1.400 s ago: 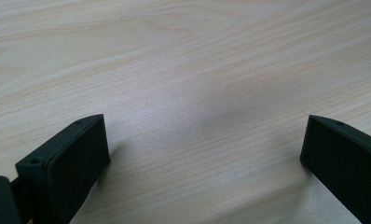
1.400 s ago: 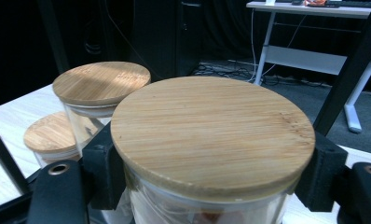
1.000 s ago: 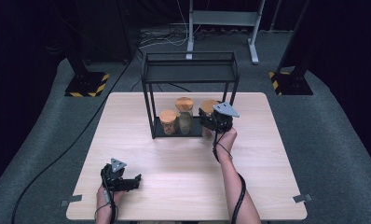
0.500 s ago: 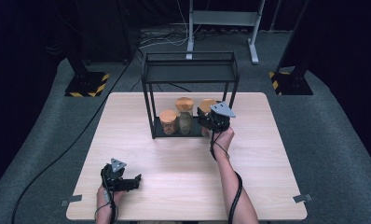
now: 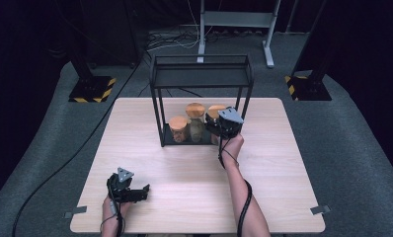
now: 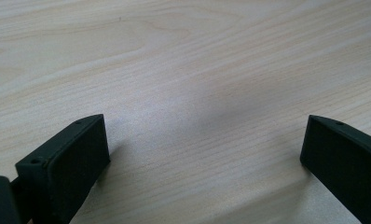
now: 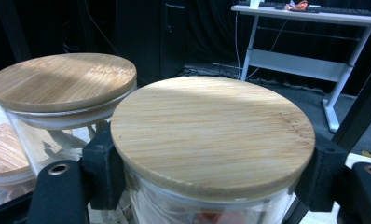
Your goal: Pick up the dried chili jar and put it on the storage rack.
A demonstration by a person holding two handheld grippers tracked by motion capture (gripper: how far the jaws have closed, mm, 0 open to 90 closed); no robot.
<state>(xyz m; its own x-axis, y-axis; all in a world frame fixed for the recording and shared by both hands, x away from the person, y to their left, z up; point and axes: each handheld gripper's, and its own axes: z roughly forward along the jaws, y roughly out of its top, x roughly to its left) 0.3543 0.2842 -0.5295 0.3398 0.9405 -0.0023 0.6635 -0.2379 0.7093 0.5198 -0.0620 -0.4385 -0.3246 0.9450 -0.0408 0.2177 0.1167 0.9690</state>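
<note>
Right tool [image 5: 219, 129] pinching the right-hand jar [image 7: 211, 140] just under its bamboo lid; left tool [image 5: 135, 192] spread, resting on the table [image 5: 293, 197]. Keep the jar upright and draw it straight out toward the near side. Avoid the neighbouring jar [image 7: 62, 88] and the rack's right post [image 5: 244, 106].

I'm working in a lab or recording studio, not a home: black curtains [image 5: 31, 29] are enclosing the space, grey carpet [image 5: 347, 148] is covering the floor, 2 stand bases with hazard-striped tape [image 5: 92, 90] are flanking my wooden table [image 5: 283, 163], cables [image 5: 170, 42] are trailing behind.
</note>
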